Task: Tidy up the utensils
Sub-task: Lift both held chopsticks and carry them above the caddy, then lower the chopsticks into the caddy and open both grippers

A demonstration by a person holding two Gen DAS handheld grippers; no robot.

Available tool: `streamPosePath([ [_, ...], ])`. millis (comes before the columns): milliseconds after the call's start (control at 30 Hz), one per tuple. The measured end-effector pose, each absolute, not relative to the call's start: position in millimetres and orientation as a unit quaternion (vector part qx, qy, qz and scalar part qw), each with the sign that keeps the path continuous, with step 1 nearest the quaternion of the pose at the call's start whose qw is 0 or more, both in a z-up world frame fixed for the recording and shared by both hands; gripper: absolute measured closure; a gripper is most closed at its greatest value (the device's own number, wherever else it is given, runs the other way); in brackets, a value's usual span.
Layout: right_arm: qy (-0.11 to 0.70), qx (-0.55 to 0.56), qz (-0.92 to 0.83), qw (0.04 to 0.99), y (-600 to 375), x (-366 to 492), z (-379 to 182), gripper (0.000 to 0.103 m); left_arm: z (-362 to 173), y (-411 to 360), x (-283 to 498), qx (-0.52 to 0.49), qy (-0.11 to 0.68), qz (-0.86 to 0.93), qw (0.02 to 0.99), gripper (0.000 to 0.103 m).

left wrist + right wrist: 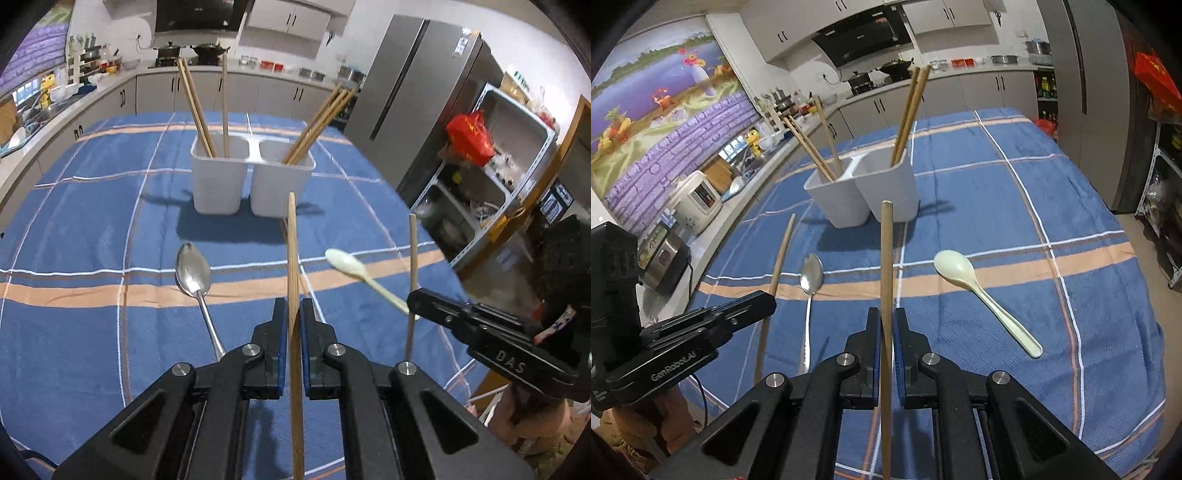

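My left gripper point(293, 314) is shut on a wooden chopstick point(292, 240) that stands upright above the table. My right gripper point(886, 325) is shut on another wooden chopstick point(886, 251), also upright; it shows at the right of the left wrist view point(412, 251). A white two-compartment holder point(236, 181) point(864, 188) stands ahead on the cloth with several chopsticks in each compartment. A metal spoon point(194, 273) point(812, 275) and a pale plastic spoon point(347, 264) point(955, 267) lie on the cloth between the holder and the grippers.
The table carries a blue plaid cloth point(92, 221) point(1015, 206). Its right edge drops off beside a fridge point(413, 92) and a metal shelf point(498, 166). A kitchen counter point(44, 107) runs along the left, with appliances point(694, 201) on it.
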State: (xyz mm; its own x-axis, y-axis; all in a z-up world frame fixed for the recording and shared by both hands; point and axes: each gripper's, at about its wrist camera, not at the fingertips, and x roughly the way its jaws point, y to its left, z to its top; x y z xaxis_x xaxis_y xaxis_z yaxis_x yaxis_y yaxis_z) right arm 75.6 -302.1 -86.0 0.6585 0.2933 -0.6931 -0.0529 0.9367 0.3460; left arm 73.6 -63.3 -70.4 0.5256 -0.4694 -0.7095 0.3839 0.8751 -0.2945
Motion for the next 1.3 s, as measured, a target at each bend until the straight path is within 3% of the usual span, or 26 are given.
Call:
streamPosePath([
  [567,0.334,0.158,0.108,0.923,-305.2,92.3,-29.5,0.096,4.1,-33.6,103.5,-0.108,0.32,-0.237,0.911,0.097],
  [1033,0.232,0.149,0.083,0.958,-293.3,199.3,59.1,0.096,66.5,-41.8,236.8,-0.113,0.207,-0.203,0.95,0.097],
  [1300,0.227,0.151,0.032,0.962,-293.5,262.4,50.8,0.096,54.3,-71.7,302.7,-0.085,0.173,-0.178,0.965,0.097],
])
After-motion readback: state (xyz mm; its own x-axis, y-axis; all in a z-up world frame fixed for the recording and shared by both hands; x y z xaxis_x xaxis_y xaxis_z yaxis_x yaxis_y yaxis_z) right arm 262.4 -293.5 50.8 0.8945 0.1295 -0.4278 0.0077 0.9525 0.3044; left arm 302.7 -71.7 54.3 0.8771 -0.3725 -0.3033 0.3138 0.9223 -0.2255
